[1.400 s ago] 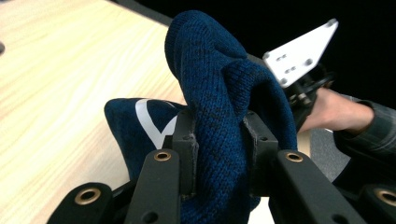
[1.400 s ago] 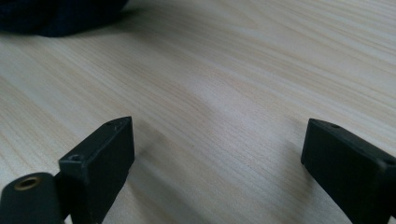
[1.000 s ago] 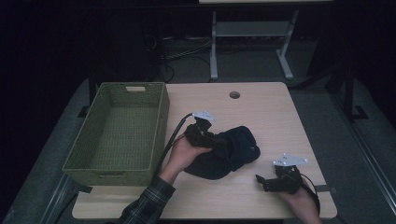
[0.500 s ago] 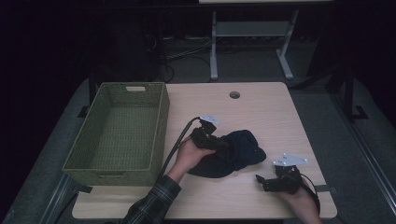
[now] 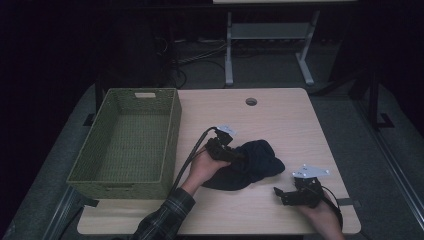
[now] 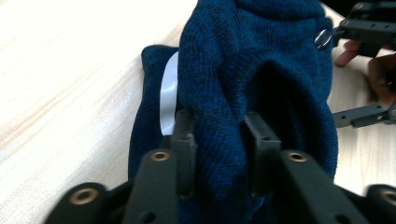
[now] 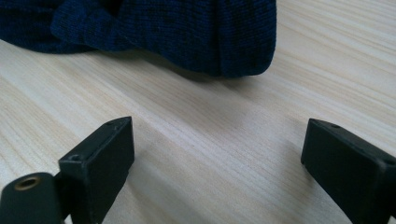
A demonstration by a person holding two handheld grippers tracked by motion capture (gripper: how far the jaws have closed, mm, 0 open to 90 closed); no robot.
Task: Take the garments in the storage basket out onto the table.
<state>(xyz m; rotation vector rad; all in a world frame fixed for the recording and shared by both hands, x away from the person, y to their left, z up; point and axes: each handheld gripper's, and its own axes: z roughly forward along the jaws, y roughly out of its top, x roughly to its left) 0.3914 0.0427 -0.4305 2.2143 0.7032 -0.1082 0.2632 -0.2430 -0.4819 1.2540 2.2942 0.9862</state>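
Centrally, navy sweater (image 5: 247,162) lies between basket (image 5: 170,135) and bare table (image 5: 280,120) edge.

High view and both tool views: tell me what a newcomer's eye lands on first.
First, the dark blue knitted garment bunched mid-table, a fold of it pinched in the left tool, whose jaws have just been opening. Next, the empty green woven basket at the table's left. The right tool rests open nearby, apart from the cloth.

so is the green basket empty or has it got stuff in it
Empty: the high view shows the green basket with a bare woven floor, while the blue knit garment lies on the table beside it.
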